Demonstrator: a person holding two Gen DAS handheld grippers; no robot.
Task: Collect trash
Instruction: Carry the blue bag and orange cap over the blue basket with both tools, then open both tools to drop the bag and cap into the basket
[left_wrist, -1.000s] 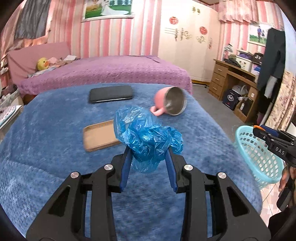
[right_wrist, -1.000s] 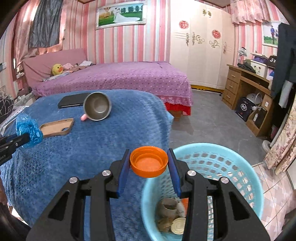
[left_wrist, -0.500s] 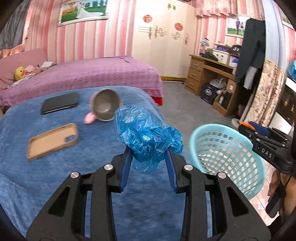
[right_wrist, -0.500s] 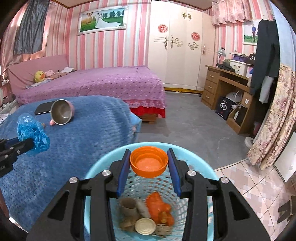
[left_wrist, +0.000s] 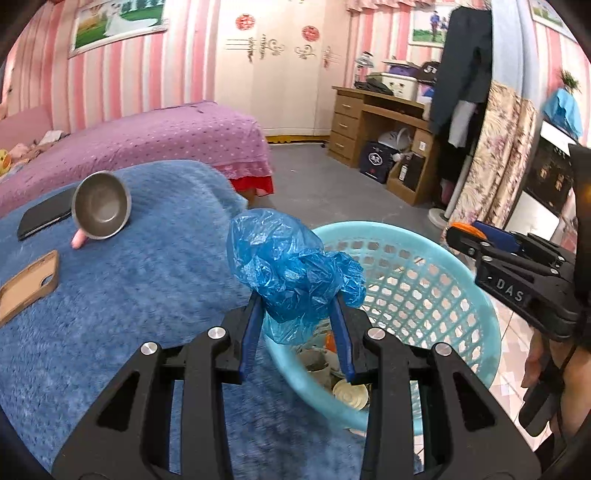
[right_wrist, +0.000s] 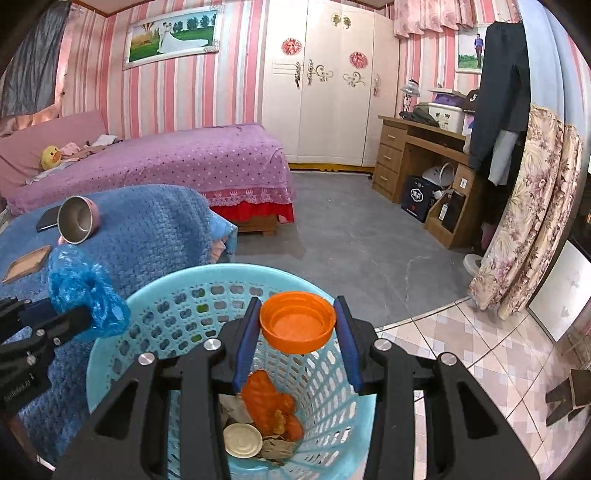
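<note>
Trash sits low in the light blue basket (right_wrist: 110, 350): a round tin lid (right_wrist: 242, 440), orange scraps (right_wrist: 271, 402) and crumpled brown bits that are hard to make out. The right gripper (right_wrist: 297, 325) pinches an orange cap (right_wrist: 297, 321) above the basket. The letters "DAS" show on its side in the left view. The left gripper (left_wrist: 295, 314) squeezes a crumpled blue plastic bag (left_wrist: 288, 269) just over the basket's near rim. A blue blanket (left_wrist: 147, 288) beside the basket holds a metal cup (left_wrist: 101, 210), a brown phone case (left_wrist: 27, 288) and a black phone (left_wrist: 44, 218), part hidden behind the cup.
</note>
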